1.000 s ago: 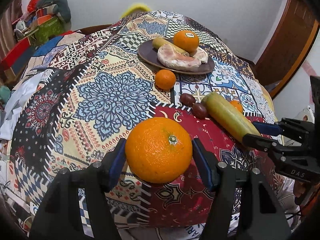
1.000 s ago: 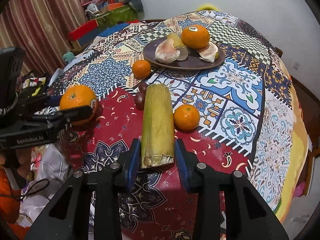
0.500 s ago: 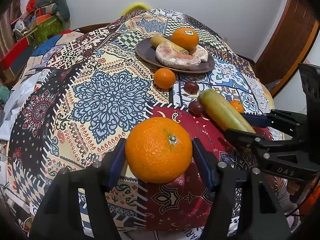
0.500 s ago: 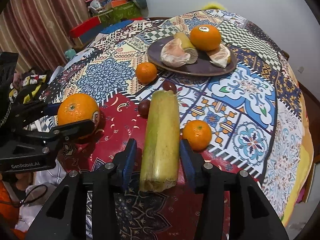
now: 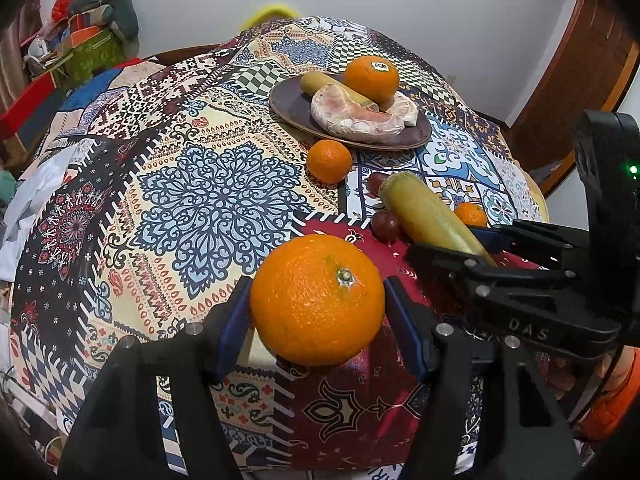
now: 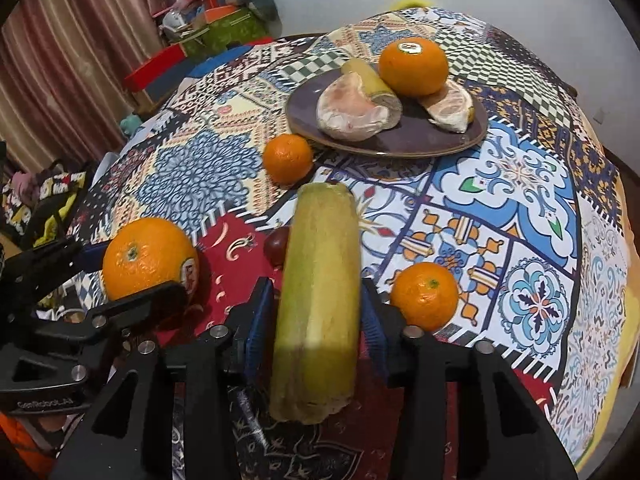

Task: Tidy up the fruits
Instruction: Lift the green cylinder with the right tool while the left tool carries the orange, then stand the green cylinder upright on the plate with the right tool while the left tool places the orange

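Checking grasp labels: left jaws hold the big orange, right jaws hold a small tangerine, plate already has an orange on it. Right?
Not quite. The right wrist view shows the right gripper holding the long yellow-green stalk; the small tangerine sits beside it on the cloth. The rest is correct.

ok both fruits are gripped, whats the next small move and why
Probably carry the sugarcane piece in the right hand-held gripper forward to the plate's bare near side; the left hand-held gripper follows with the large orange.
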Tool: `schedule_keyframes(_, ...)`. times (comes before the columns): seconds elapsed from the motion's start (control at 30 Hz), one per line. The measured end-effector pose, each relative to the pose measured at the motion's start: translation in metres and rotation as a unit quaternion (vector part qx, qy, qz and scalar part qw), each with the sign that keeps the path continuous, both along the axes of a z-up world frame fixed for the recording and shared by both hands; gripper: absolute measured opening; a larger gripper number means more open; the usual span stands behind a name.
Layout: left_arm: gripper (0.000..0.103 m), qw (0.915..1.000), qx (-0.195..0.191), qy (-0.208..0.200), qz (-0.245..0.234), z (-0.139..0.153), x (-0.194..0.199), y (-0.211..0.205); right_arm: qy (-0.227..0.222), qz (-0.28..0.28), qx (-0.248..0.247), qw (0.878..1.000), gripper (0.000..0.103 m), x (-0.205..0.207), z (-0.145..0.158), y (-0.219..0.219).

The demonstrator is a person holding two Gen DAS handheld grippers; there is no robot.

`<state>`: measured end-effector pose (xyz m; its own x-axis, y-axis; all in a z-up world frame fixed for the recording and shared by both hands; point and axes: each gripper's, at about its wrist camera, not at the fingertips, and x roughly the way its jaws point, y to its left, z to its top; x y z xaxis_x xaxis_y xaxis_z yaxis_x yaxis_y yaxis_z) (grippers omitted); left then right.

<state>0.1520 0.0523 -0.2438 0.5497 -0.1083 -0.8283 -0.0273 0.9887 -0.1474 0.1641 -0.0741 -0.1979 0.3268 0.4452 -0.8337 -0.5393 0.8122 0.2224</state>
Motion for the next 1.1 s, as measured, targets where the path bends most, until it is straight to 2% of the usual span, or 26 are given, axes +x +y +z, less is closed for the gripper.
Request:
schedule_keyframes(0.27,0.064,1.0,0.003,-0.002,0.006,0.003,0.003,0.002,-0.009,-0.007,0.022,1.0,0.034,-0.005,0.009,-0.017)
schedule_keyframes(0.53,0.064,0.9997,0.01,-0.021,0.009,0.017,0.009,0.004,-0.041,-0.021,0.038,0.998,0.034,-0.002,0.031,-0.03)
schedule_keyframes(0.83,0.064,0.9984,0.014,-0.053,0.015,0.038,0.031,0.009,-0.072,-0.045,0.054,0.995,0.034,0.016,0.05,-0.044)
schedule_keyframes(1.1,0.064,0.9973,0.025,-0.067,0.015,0.044,0.058,0.012,-0.092,-0.061,0.059,0.992,0.034,0.045,0.06,-0.051)
